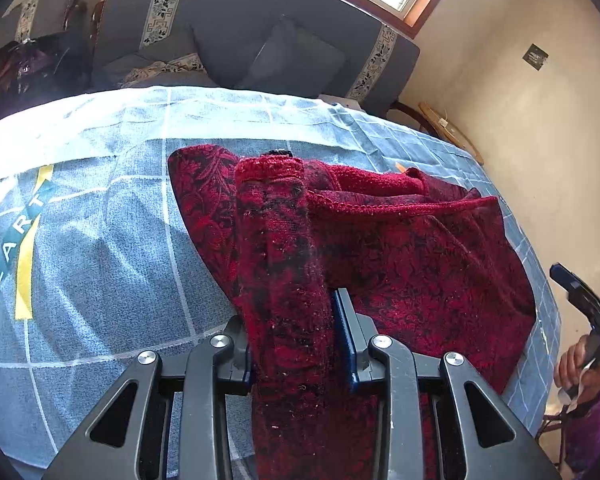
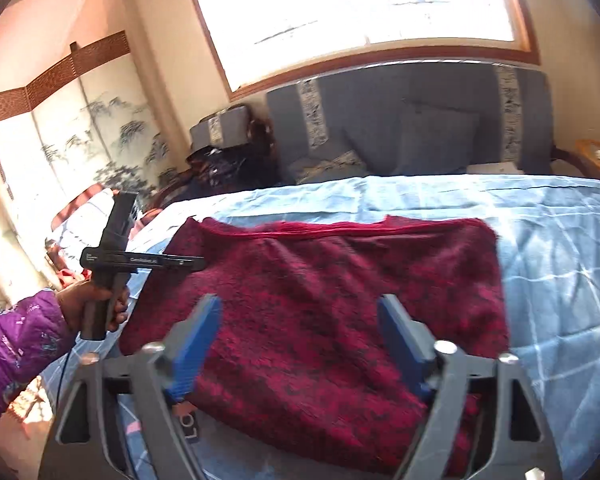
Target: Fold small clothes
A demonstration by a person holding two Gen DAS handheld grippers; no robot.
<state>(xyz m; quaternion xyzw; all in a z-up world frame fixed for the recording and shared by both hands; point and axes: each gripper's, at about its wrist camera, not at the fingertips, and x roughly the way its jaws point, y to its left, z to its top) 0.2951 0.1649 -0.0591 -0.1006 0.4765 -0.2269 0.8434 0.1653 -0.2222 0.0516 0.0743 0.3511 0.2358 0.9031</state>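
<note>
A dark red patterned knit garment (image 1: 412, 256) lies on a blue-grey cloth-covered table (image 1: 100, 240). My left gripper (image 1: 296, 320) is shut on a bunched fold of the garment, which runs up between its blue fingers and hides the left fingertip. In the right wrist view the garment (image 2: 320, 288) lies spread flat, and the left gripper (image 2: 112, 264) shows at its left edge, held in a hand. My right gripper (image 2: 300, 320) is open and empty, hovering over the garment's near part. It also shows at the right edge of the left wrist view (image 1: 580, 300).
A grey sofa (image 1: 260, 40) with cushions stands behind the table. A wicker side table (image 1: 448, 128) sits at the back right by the wall. A painted folding screen (image 2: 80, 132) stands at the left. Dark bags (image 2: 224, 160) lie beside the sofa.
</note>
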